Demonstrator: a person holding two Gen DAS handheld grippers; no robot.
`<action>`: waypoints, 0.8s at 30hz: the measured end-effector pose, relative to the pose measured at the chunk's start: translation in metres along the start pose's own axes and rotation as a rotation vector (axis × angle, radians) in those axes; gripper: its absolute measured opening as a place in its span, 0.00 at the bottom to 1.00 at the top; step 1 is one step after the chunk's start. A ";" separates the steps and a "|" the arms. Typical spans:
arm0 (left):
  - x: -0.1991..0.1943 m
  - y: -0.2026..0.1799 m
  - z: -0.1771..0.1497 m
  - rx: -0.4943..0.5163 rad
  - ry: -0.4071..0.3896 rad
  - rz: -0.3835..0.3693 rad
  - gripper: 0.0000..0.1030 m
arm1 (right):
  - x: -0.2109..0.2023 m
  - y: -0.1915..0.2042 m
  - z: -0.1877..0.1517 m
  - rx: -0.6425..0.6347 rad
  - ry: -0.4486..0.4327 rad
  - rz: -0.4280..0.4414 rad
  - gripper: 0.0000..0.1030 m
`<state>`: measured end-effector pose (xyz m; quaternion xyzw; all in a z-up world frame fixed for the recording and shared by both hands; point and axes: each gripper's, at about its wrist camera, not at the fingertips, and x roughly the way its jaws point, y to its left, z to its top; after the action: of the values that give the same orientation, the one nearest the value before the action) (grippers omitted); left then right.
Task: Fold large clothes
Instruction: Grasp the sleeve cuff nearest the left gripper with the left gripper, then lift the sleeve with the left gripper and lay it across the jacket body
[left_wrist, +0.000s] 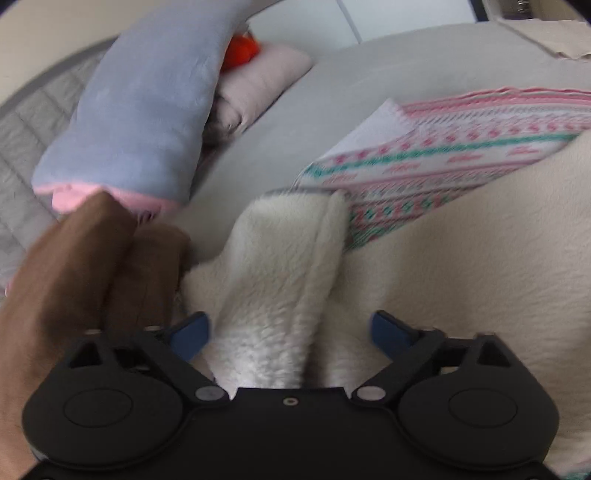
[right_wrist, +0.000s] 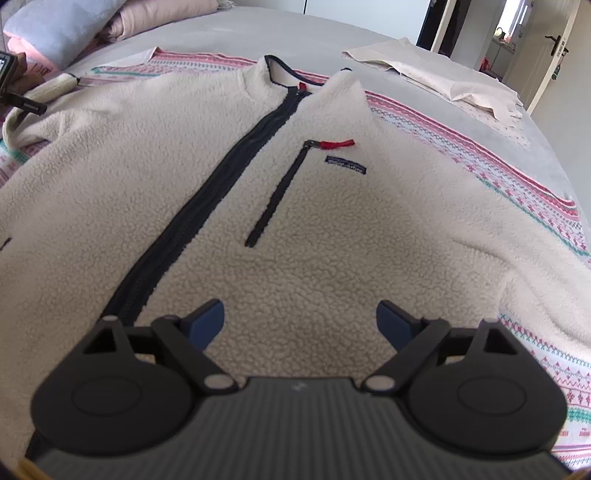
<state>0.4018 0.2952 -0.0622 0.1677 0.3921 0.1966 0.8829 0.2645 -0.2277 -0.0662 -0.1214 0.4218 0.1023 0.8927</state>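
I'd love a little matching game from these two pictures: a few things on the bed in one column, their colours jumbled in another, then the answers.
Things:
1. fleece jacket
2. main zip
3. folded blanket
4. small tab by the chest pocket

Colours:
A. red
B. light blue
C. cream
D. dark navy, nearly black

Pairs: 1-C, 2-D, 3-B, 4-A
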 end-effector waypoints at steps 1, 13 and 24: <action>0.005 0.005 -0.002 -0.026 0.007 0.007 0.70 | 0.000 0.000 0.000 -0.004 0.000 -0.004 0.88; -0.076 0.103 -0.053 -0.664 -0.403 0.010 0.15 | 0.007 0.020 0.031 0.047 -0.067 0.098 0.90; -0.089 0.136 -0.134 -1.093 -0.523 -0.203 0.20 | 0.062 0.132 0.125 0.075 -0.141 0.398 0.90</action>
<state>0.2161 0.3896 -0.0305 -0.3047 0.0190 0.2364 0.9224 0.3568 -0.0597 -0.0548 0.0048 0.3776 0.2690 0.8860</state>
